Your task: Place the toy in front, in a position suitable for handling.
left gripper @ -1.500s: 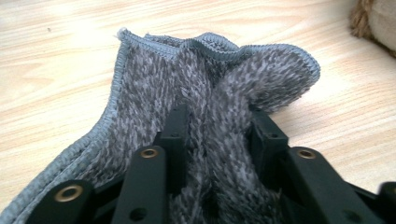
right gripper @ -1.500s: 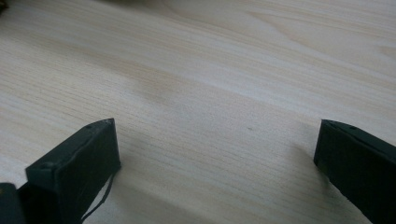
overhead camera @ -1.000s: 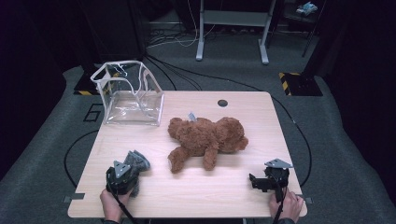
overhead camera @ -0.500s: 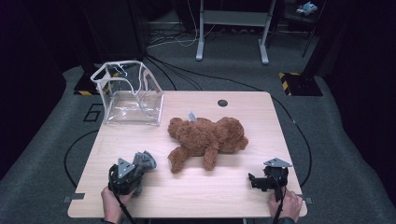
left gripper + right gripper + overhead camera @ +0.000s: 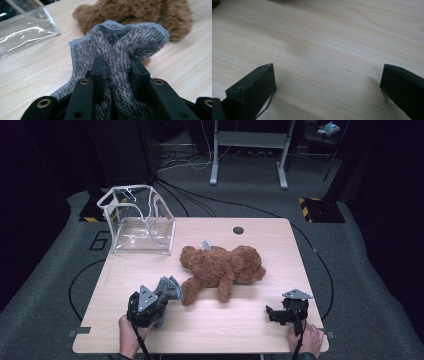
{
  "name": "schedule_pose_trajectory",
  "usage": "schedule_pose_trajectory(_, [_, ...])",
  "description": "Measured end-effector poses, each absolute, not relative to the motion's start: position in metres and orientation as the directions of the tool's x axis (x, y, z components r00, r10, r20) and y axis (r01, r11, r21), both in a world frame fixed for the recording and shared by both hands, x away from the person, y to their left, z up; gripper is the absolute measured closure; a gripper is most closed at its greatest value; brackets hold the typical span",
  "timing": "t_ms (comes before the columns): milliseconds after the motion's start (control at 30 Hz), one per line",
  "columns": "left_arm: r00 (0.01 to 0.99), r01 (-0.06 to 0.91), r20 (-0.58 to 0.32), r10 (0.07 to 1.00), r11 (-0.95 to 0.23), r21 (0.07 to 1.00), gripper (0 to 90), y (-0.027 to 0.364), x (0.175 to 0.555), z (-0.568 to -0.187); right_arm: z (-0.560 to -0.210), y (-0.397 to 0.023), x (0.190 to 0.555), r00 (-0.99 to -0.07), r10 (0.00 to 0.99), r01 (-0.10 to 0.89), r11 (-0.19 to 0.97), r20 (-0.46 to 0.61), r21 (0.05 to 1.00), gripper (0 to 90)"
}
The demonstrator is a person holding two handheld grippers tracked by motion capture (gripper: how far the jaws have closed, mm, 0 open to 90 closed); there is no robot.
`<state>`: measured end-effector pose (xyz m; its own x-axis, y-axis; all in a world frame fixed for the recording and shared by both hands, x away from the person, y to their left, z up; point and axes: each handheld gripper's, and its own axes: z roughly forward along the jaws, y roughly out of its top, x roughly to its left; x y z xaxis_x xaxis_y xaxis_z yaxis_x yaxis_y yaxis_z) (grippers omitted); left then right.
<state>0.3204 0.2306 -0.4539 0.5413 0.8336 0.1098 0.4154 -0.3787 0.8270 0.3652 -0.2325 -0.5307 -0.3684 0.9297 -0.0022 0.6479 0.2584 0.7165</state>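
Your left gripper [image 5: 117,67] was clamped on a grey fuzzy cloth [image 5: 120,42], its two black jaws pressed into the pile from either side with a thick fold of fabric bunched between them. Beyond the jaws the cloth fanned out, its stitched hem curling in a wavy edge, and one corner trailed down toward the wooden table [image 5: 32,75]. From the high view, you held that left gripper [image 5: 159,301] near the front left of the table [image 5: 250,330], with the cloth [image 5: 169,289] sticking out of it toward the brown teddy bear [image 5: 222,267]. Whether the fabric touched the bear's nearest leg or lay just beside it, I could not tell. In the left gripper view the bear [image 5: 135,12] lay just behind the raised hem, and a clear plastic bag [image 5: 22,30] sat off to the upper left.

Your right gripper [image 5: 328,82] had its jaws spread wide, with nothing between them but bare light wood [image 5: 324,37]. In the high view you kept that right gripper [image 5: 274,314] low at the front right edge of the table, well apart from the bear and from your other hand.

That bear lay on its side across the middle of the tabletop. At the back left corner, the clear plastic bag [image 5: 140,222] stood upright with its mouth open.
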Motion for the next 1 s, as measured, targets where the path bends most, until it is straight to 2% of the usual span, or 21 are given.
schedule_pose_trajectory(333, [0.632, 0.384, 0.083, 0.771, -0.404, 0.830, 69.2, 0.198, 0.322, -0.455, -0.531, -0.233, 0.365, -0.369, 0.929, 0.648, 0.259, -0.002, 0.716, 0.0])
schedule_pose_trajectory(567, [0.715, 0.351, 0.091, 0.693, -0.469, 0.810, 68.9, 0.162, 0.320, -0.463, -0.531, -0.233, 0.365, -0.370, 0.929, 0.648, 0.259, -0.002, 0.716, 0.0])
schedule_pose_trajectory(1000, [0.821, 0.343, 0.063, 0.568, -0.578, 0.740, 64.9, 0.107, 0.326, -0.495, -0.531, -0.233, 0.365, -0.370, 0.929, 0.648, 0.260, -0.002, 0.716, 0.0])
